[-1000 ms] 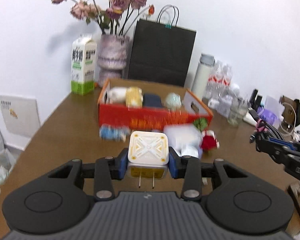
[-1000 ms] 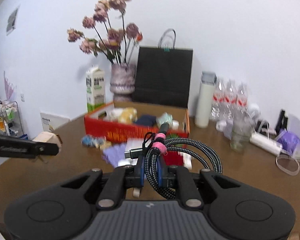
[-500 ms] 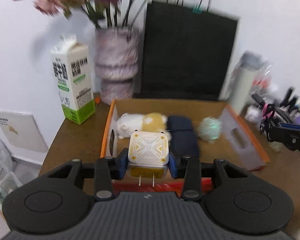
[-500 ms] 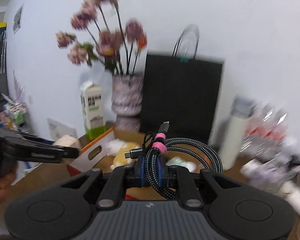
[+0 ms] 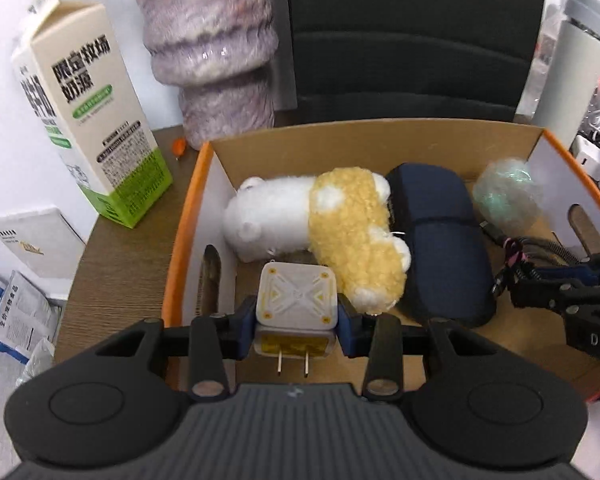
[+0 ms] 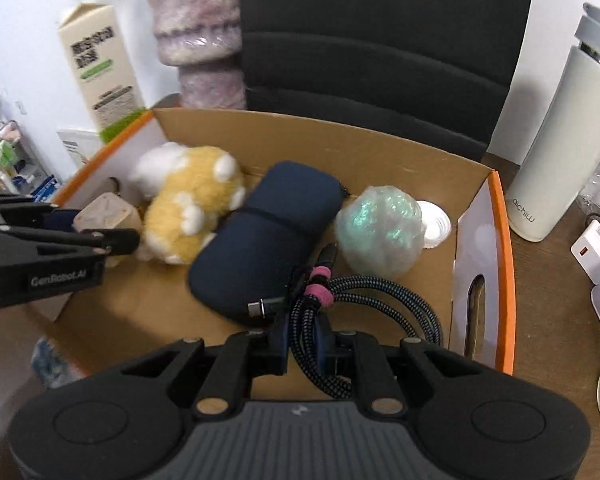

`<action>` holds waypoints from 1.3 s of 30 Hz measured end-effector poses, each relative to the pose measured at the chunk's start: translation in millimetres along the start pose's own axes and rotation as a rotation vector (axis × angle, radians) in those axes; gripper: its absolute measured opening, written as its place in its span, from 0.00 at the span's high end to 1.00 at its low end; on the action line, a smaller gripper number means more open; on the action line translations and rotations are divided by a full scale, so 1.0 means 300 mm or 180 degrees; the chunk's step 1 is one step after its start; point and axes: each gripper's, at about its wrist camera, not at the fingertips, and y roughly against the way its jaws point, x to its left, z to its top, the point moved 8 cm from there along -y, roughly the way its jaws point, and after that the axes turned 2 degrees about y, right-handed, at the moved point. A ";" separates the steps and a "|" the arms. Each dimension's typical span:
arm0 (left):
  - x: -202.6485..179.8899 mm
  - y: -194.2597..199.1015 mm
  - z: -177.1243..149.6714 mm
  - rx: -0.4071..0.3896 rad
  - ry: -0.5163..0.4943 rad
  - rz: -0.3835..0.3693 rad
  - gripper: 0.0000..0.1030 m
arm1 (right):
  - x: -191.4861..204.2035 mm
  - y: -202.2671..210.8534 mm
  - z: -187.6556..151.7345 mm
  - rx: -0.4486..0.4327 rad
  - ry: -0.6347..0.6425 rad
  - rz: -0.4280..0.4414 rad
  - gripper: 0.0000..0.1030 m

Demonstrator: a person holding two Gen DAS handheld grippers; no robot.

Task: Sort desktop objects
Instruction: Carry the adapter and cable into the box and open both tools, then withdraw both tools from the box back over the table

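Observation:
My left gripper [image 5: 297, 320] is shut on a white plug charger [image 5: 296, 300] and holds it over the left front of the orange cardboard box [image 5: 188, 216]; it also shows in the right wrist view [image 6: 100, 236]. My right gripper [image 6: 302, 336] is shut on a coiled braided cable [image 6: 364, 312] with pink ties, over the box's right front [image 6: 500, 264]. In the box lie a white and yellow plush toy [image 5: 340, 224], a dark blue pouch [image 5: 440, 240] and a greenish wrapped ball [image 6: 380, 232].
A milk carton [image 5: 88, 120] and a purple vase [image 5: 216, 52] stand behind the box on the left. A black paper bag [image 5: 412, 36] is behind it. A white flask [image 6: 556, 140] and a white charger [image 6: 594, 252] stand to the right on the brown table.
Both grippers moved forward and down over the box, each keeping its object. The view tilted down into the box.

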 end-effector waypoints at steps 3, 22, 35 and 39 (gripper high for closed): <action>0.001 -0.022 0.009 0.0033 0.0032 0.0005 0.61 | -0.016 -0.026 0.014 0.0028 0.0056 -0.0031 0.88; 0.005 0.297 0.075 -0.0050 0.0232 -0.0233 0.10 | -0.018 0.314 0.075 -0.0373 -0.0104 -0.0170 0.49; -0.014 0.611 -0.009 -0.0365 0.0378 -0.0247 0.00 | 0.024 0.657 -0.004 -0.0854 -0.0317 -0.0360 0.11; -0.040 0.671 -0.058 -0.0503 0.0340 -0.0204 0.00 | 0.053 0.687 -0.057 -0.0847 -0.0271 -0.0335 0.08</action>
